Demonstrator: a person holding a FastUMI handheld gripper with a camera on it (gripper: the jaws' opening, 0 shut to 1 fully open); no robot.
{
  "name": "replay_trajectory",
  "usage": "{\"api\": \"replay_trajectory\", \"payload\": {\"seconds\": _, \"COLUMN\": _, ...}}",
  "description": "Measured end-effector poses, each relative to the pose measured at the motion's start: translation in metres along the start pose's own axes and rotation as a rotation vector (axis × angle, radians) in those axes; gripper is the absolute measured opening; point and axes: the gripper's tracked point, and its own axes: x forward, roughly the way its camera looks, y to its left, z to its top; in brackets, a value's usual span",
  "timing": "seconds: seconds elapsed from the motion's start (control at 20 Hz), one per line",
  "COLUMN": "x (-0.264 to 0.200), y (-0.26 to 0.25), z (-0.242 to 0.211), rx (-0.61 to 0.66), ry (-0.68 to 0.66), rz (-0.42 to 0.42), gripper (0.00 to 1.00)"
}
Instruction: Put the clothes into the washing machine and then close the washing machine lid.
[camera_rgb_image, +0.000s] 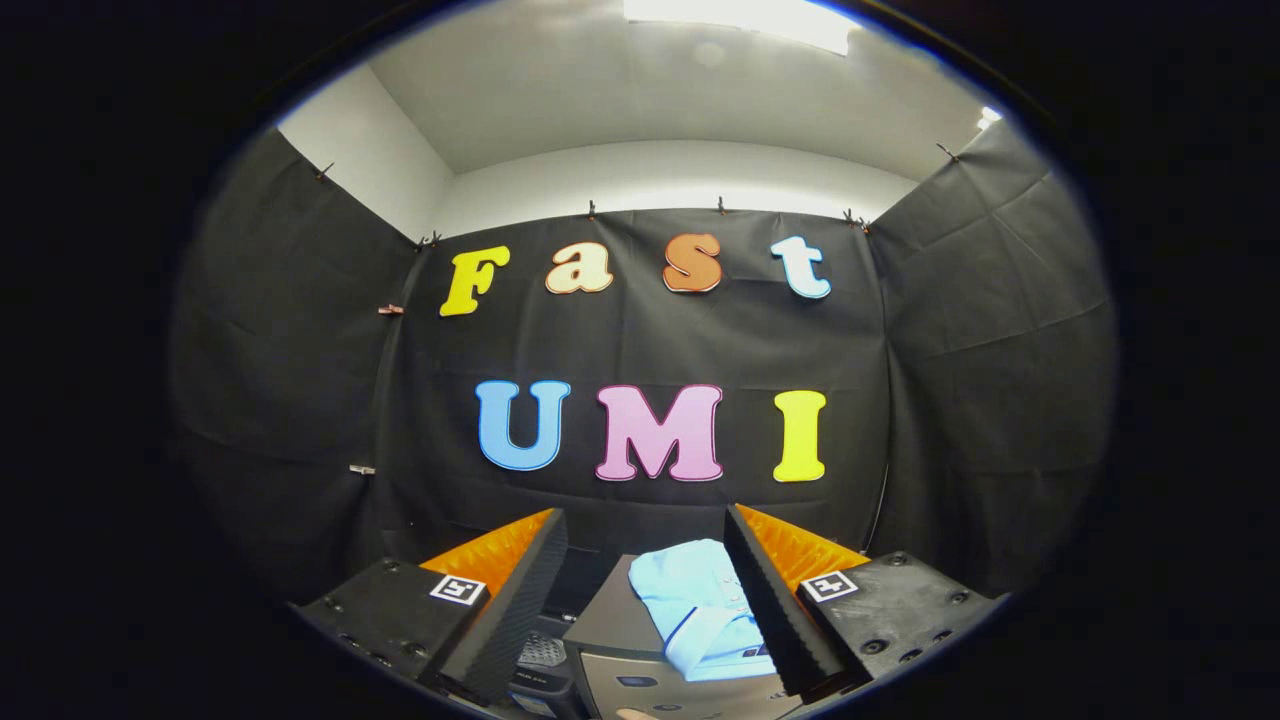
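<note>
The booth is walled on 3 sides by black cloth (640, 350) pinned up with small clips along its top edge. Above the cloth runs a pale wall (660, 175), and over that a white ceiling with a bright light panel (740, 18).

Low in the gripper view, between and just beyond the fingers, sits a grey box-shaped unit, apparently the washing machine (610, 620), with a dark flat top toward the back and a lighter grey panel facing the camera. Whether its lid is open or down cannot be told from here. A folded light-blue garment (700, 610) with a darker trim line and a row of small buttons lies on top of the machine, toward its right side. To the left of the machine, partly behind the left finger, there is a dark object with a mesh-like top (540, 655); what it is cannot be told.

The gripper (645, 560) is spread wide, its 2 fingers well apart with ribbed inner faces turned toward each other. Nothing is held between them. The right finger (775, 610) overlaps the garment's right edge in the view, but contact cannot be judged. The left finger (510, 610) stands clear of the garment.
</note>
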Motion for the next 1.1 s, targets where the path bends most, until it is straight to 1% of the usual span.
{"api": "replay_trajectory", "payload": {"seconds": 0.35, "x": 0.013, "y": -0.016, "z": -0.005, "rx": -0.004, "ry": 0.019, "rz": -0.041, "gripper": 0.98}}
{"api": "replay_trajectory", "payload": {"seconds": 0.7, "x": 0.041, "y": -0.041, "z": 0.006, "rx": 0.001, "ry": 0.025, "rz": -0.086, "gripper": 0.98}}
{"api": "replay_trajectory", "payload": {"seconds": 0.9, "x": 0.069, "y": -0.062, "z": 0.0, "rx": -0.004, "ry": 0.082, "rz": -0.107, "gripper": 0.98}}
{"api": "replay_trajectory", "payload": {"seconds": 1.1, "x": 0.106, "y": -0.084, "z": -0.02, "rx": 0.016, "ry": 0.187, "rz": -0.124, "gripper": 0.98}}
